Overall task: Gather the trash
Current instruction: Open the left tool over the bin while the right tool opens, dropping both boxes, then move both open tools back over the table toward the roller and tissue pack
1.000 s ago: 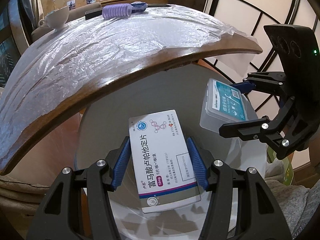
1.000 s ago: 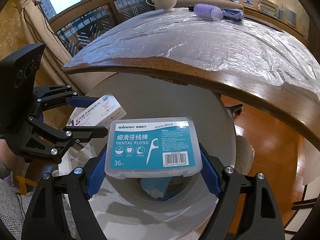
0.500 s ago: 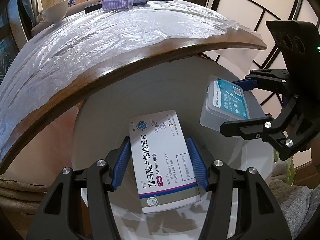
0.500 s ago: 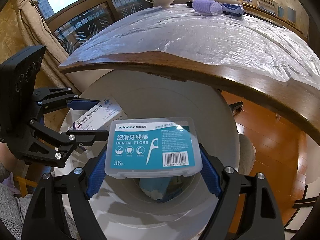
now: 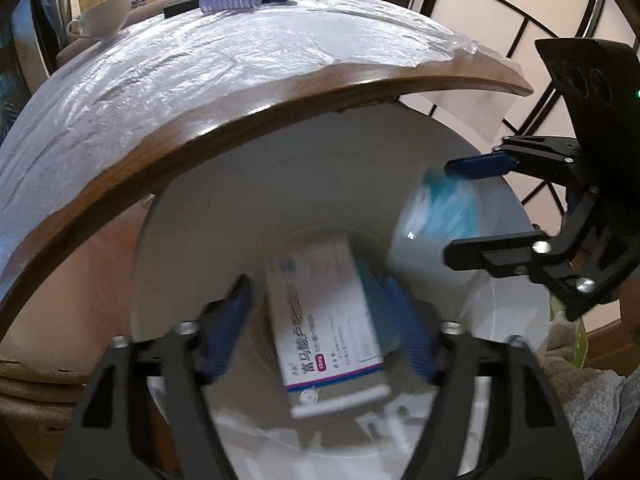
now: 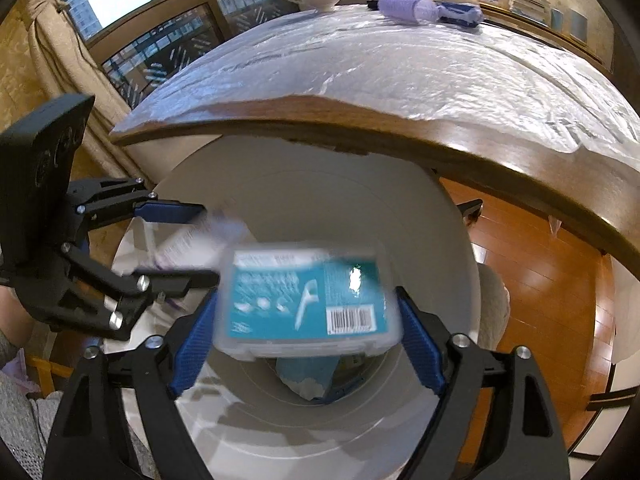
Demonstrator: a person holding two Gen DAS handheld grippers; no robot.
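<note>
Both tools hang over the white bin (image 5: 192, 240), which stands tucked under the near edge of the plastic-covered surface (image 5: 240, 80), so whatever drops lands inside. On the left, the left tool (image 5: 320, 320) has just been opening its jaws; they stand apart now, and the medicine box (image 5: 328, 320) sits blurred between them, pads clear of its sides, looking like it is dropping into the bin. Over to the right, the right tool (image 6: 308, 328) has also just been opening, jaws wide, and the dental floss case (image 6: 308, 296) is blurred between the blue pads (image 6: 196, 336), seemingly loose and falling. Some teal trash (image 6: 308, 376) lies at the bottom.
</note>
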